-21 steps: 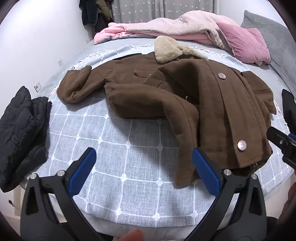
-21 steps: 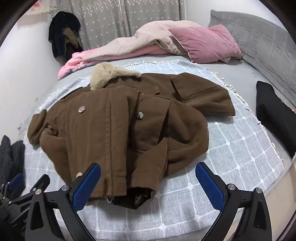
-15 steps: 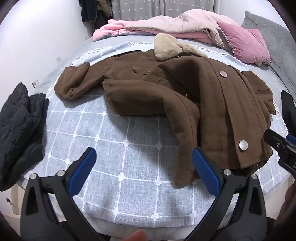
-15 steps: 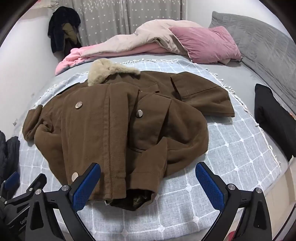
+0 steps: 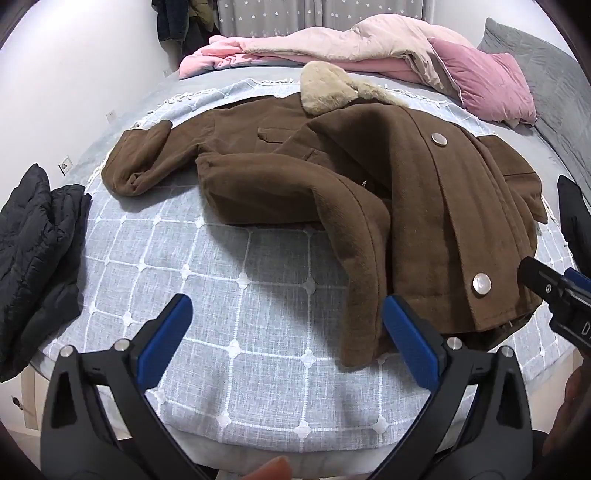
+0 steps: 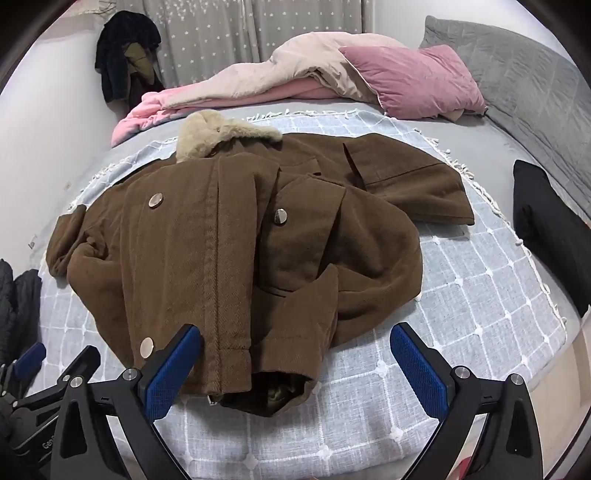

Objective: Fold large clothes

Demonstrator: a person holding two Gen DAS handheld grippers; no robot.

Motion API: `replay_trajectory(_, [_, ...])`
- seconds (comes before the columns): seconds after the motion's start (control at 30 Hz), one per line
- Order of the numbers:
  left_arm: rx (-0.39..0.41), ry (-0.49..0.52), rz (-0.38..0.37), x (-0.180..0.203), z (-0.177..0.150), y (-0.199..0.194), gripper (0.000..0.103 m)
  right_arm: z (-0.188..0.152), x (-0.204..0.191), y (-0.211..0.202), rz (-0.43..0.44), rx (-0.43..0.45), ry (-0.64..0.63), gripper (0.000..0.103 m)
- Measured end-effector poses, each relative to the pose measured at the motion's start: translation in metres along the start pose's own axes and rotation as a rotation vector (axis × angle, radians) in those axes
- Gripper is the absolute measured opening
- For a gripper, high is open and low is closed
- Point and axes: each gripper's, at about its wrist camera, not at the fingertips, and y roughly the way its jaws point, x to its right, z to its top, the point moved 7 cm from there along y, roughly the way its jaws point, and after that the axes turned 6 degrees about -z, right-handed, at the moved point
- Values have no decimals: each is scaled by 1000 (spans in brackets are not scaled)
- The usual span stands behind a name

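The brown coat lay spread on the bed when I looked through both wrist cameras, a heavy, felted wool thing with a pale, shaggy fur collar at its far end and round metal snap buttons down the front panel. One sleeve was folded across the body and trailed toward the near edge; the other sleeve stretched out flat to the left, its cuff rumpled. The hem nearest me was turned up, showing a dark lining. Under it lay a light blue-grey bedspread woven with a white grid and fringed at the edge. My left claw hovered over bare bedspread just beside the trailing sleeve, its blue-padded fingers wide apart and holding nothing. My right claw hung above the hem, equally wide and empty. A black quilted jacket sat bunched at the left edge of the bed, and a dark folded garment lay at the right. Farther back were a heap of pink bedding, a pink velvety pillow, a grey quilted headboard, and grey star-print curtains.
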Motion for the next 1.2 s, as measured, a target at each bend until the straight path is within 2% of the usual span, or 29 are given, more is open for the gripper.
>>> replay_trajectory(1.2, [-1,-12,-6,1,-1,0,102,-5,-4,2,12,-11,8,103])
